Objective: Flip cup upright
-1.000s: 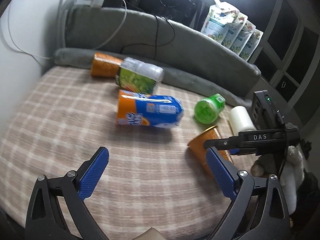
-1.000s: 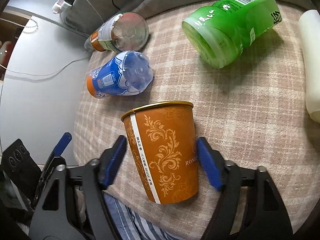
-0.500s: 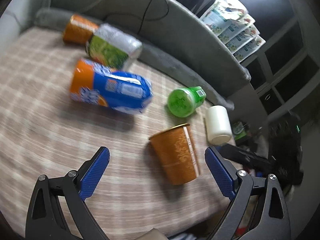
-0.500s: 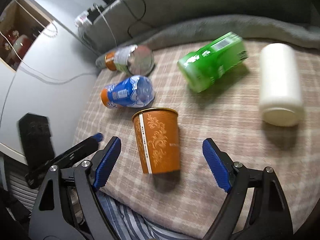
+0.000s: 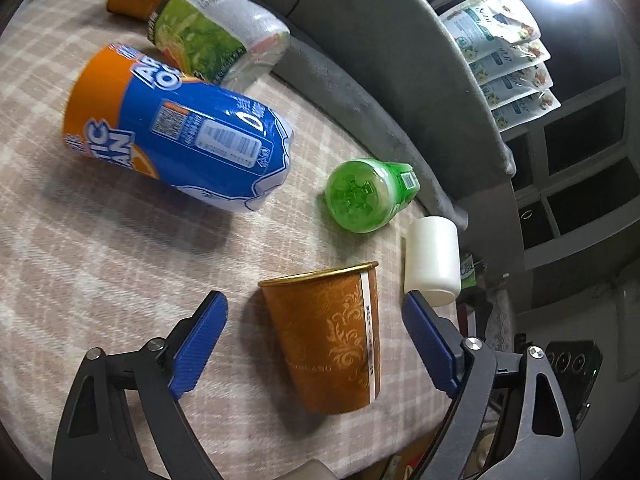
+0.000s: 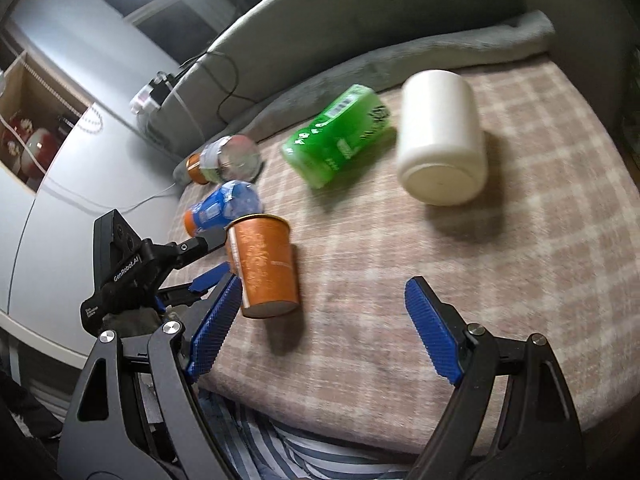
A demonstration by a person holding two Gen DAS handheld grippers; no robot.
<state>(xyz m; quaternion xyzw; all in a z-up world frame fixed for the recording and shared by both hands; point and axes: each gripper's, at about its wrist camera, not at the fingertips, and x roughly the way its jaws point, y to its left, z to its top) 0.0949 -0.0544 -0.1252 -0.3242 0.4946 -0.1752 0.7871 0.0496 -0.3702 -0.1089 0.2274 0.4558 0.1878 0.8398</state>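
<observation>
An orange paper cup [image 5: 336, 336] with gold patterns and a gold rim stands upright on the plaid cloth, rim up. My left gripper [image 5: 316, 320] is open, its blue pads on either side of the cup and apart from it. In the right wrist view the cup [image 6: 264, 264] stands at the left, with the left gripper beside it. My right gripper [image 6: 324, 320] is open and empty, drawn back to the right of the cup.
A blue and orange bottle [image 5: 180, 132], a green-labelled bottle [image 5: 208, 36], a green bottle [image 5: 368, 196] and a white jar [image 5: 434, 264] lie on the cloth. A grey padded back [image 5: 380, 52] rims the far side. The front edge drops to striped fabric [image 6: 320, 452].
My right gripper has let go of the cup and pulled back to the right. My left gripper has moved in around the cup, which now stands upright.
</observation>
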